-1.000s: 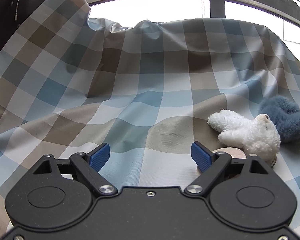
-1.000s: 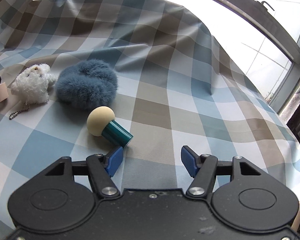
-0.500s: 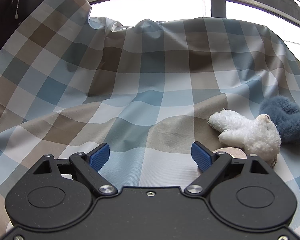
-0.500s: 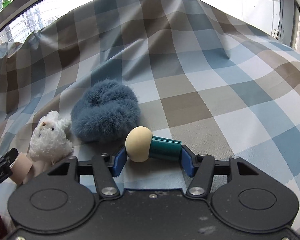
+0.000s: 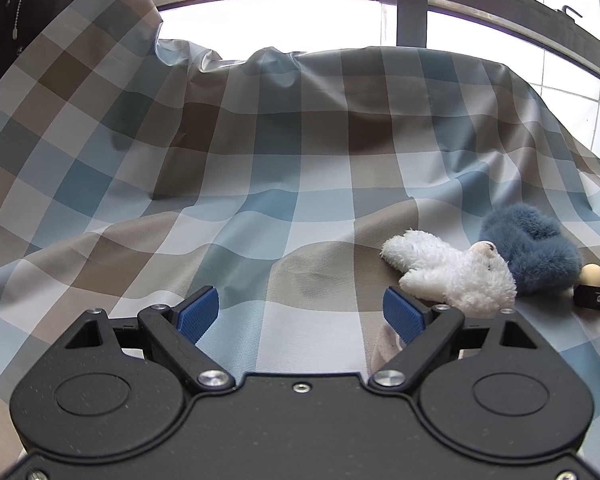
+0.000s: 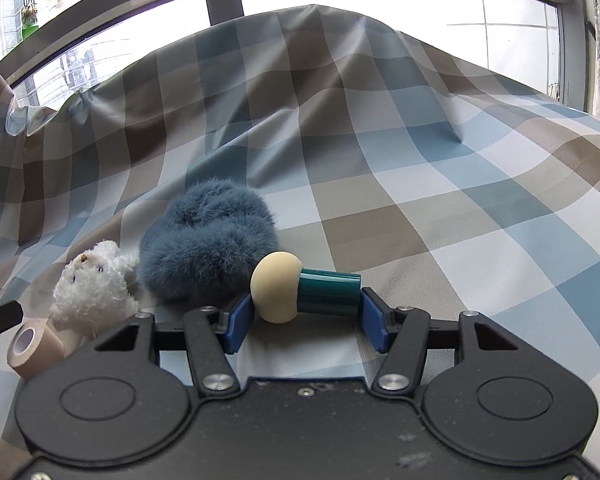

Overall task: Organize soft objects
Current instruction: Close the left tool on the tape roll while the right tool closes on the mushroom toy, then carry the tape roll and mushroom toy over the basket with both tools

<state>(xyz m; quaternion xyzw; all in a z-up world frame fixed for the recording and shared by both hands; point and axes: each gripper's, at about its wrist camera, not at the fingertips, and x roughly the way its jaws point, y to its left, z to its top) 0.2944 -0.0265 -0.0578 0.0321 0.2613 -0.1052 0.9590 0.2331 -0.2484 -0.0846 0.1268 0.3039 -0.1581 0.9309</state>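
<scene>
Pinching the mushroom-shaped sponge (image 6: 306,292) lengthwise, the right hand-held gripper (image 6: 305,322) seemingly grips — left hand-held gripper (image 5: 300,312) spread — no legible writing.

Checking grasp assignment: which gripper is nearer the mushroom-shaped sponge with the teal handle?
Right. The right gripper has the sponge between its fingers, pads at both ends. The left gripper stands open over bare cloth, the sponge far off to its right.

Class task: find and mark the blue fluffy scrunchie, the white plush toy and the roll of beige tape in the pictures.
Blue fluffy scrunchie (image 6: 208,248), right wrist view, on the middle of its fur.
White plush toy (image 6: 94,294), right wrist view, on its body below the face.
Roll of beige tape (image 6: 34,350), right wrist view, on its outer side.
</scene>
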